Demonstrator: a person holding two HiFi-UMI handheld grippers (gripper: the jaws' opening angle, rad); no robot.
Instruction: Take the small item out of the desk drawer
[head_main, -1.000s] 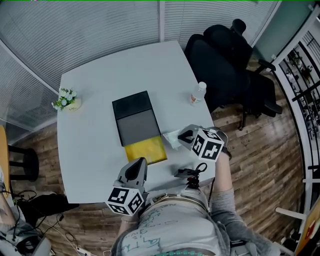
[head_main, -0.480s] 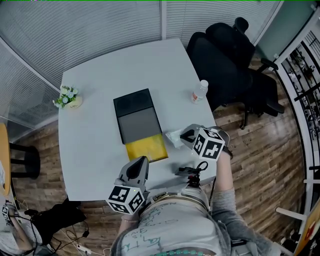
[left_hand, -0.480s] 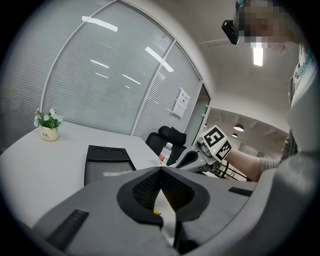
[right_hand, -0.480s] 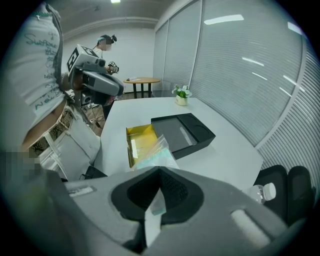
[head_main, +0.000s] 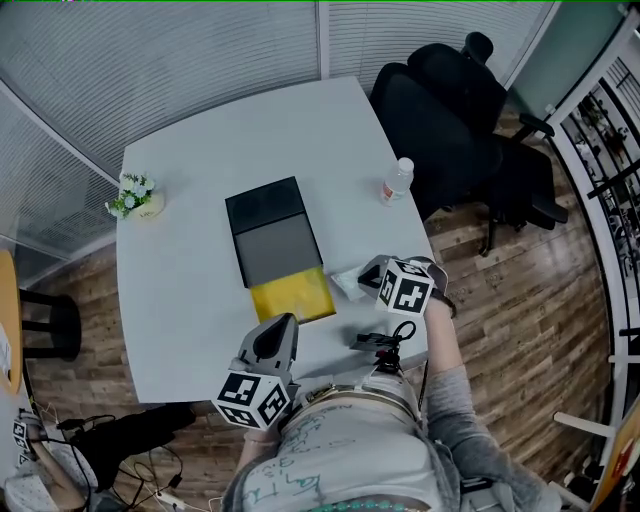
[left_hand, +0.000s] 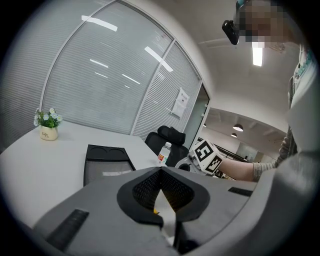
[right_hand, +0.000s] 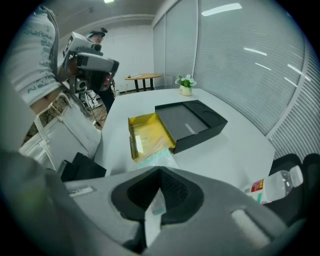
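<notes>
- Head view: my right gripper (head_main: 368, 272) is clamped on the packet (head_main: 345, 280). The packet is out of the drawer (head_main: 290, 297), just to its right, toward the table's (head_main: 180, 300) right edge. I cannot tell whether it rests on the top or hangs just over it.
- The yellow drawer stands pulled out of the black box (head_main: 265, 215) toward the near edge. My left gripper (head_main: 282, 322) sits near that edge, just short of the drawer, not touching it.
- A bottle (head_main: 397, 182) stands at the right edge, a plant (head_main: 133, 196) near the far left corner, and a chair (head_main: 450, 120) beyond the right edge.
- Left gripper view: my left gripper (left_hand: 160, 170) has its jaws together with nothing between them. Ahead I see the box (left_hand: 107, 157), the plant (left_hand: 48, 122) and the bottle (left_hand: 162, 152).
- Right gripper view: my right gripper (right_hand: 160, 172) has its jaws closed on the packet's (right_hand: 156, 156) pale edge. The packet lies against the open drawer's (right_hand: 147, 134) front corner, with the box (right_hand: 192, 120) behind and the bottle (right_hand: 272, 185) lying low at the right.
</notes>
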